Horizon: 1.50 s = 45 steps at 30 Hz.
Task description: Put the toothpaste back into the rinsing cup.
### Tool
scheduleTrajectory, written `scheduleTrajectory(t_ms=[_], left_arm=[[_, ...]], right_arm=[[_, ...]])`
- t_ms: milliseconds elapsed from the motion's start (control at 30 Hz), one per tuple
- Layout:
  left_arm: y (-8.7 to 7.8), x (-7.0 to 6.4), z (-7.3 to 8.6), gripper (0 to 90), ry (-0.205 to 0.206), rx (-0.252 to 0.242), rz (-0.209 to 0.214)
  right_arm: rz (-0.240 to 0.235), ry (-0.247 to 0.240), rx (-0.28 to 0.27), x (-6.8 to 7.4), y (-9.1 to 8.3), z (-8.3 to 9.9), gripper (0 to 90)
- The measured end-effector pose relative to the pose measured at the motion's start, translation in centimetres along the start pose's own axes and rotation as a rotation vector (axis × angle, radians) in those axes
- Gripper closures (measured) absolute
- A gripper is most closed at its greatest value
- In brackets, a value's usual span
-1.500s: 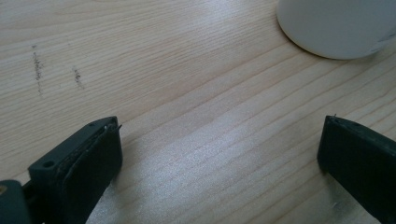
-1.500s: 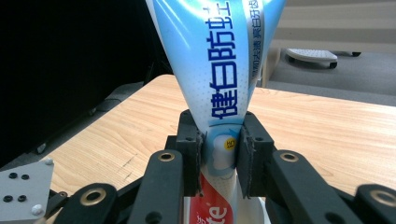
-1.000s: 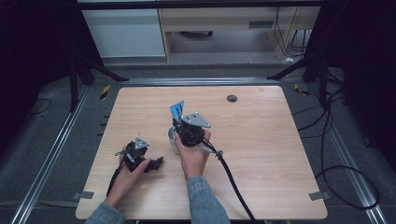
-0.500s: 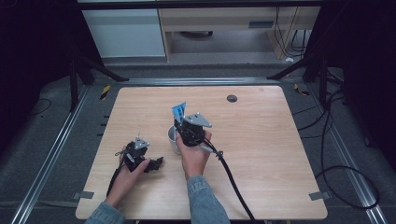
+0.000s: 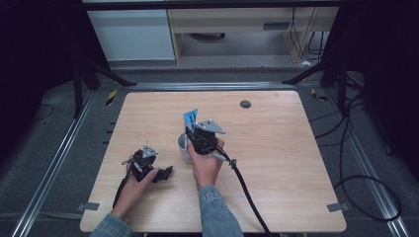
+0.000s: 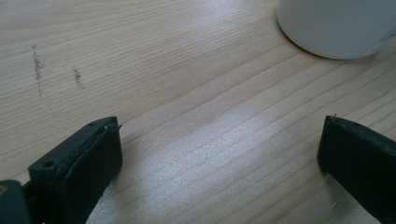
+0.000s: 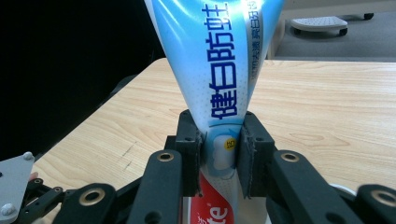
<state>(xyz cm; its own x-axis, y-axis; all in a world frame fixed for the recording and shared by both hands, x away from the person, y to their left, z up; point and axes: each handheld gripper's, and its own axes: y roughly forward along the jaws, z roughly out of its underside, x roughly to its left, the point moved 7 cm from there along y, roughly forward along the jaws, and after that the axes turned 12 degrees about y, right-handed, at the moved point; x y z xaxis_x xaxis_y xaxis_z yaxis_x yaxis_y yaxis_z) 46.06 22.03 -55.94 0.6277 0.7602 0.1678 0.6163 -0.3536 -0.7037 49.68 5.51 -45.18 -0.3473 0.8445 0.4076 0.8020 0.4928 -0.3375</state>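
Observation:
My right gripper point(image 5: 193, 132) is shut on a blue and white toothpaste tube point(image 7: 218, 74), which stands upright with its flat crimped end point(image 5: 190, 117) pointing up. The tube's red lower part point(image 7: 214, 210) dips below the jaws toward a white cup point(image 5: 184, 147) just under the gripper. My left gripper point(image 5: 167, 173) rests low on the table to the left of the cup, jaws wide apart with bare wood between them. The cup's white side point(image 6: 336, 25) shows ahead of the left jaws.
A small dark round disc point(image 5: 245, 103) lies near the table's far edge. The light wooden table point(image 5: 286, 148) has open wood to the right and far side. A thick black cable point(image 5: 244, 182) trails from the right gripper toward the front edge.
The right gripper and the tube have dropped slightly toward the cup. The left hand has stayed in place.

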Motion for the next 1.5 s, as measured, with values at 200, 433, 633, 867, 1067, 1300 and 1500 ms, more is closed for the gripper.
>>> scheduleTrajectory(t_ms=[200,433,633,867,1067,1300,1500], left_arm=[[0.0,0.0,0.0,0.0,0.000,0.000,0.000],[0.0,0.0,0.0,0.0,0.000,0.000,0.000],[0.0,0.0,0.0,0.0,0.000,0.000,0.000],[0.0,0.0,0.0,0.0,0.000,0.000,0.000],[0.0,0.0,0.0,0.0,0.000,0.000,0.000],[0.0,0.0,0.0,0.0,0.000,0.000,0.000],[0.0,0.0,0.0,0.0,0.000,0.000,0.000]], right_arm=[[0.000,0.004,0.001,-0.1,0.1,-0.1,72.6],[-0.005,0.019,0.006,-0.2,0.1,-0.2,71.9],[-0.009,0.034,0.008,-0.4,0.0,-0.2,71.1],[-0.007,0.027,0.011,-0.5,-0.1,-0.3,69.6],[0.008,0.009,0.010,-0.7,-0.3,-0.5,66.8],[0.024,0.002,0.004,-0.9,-0.5,-0.7,61.4],[0.032,-0.007,0.003,-0.9,-0.6,-0.8,58.3]])
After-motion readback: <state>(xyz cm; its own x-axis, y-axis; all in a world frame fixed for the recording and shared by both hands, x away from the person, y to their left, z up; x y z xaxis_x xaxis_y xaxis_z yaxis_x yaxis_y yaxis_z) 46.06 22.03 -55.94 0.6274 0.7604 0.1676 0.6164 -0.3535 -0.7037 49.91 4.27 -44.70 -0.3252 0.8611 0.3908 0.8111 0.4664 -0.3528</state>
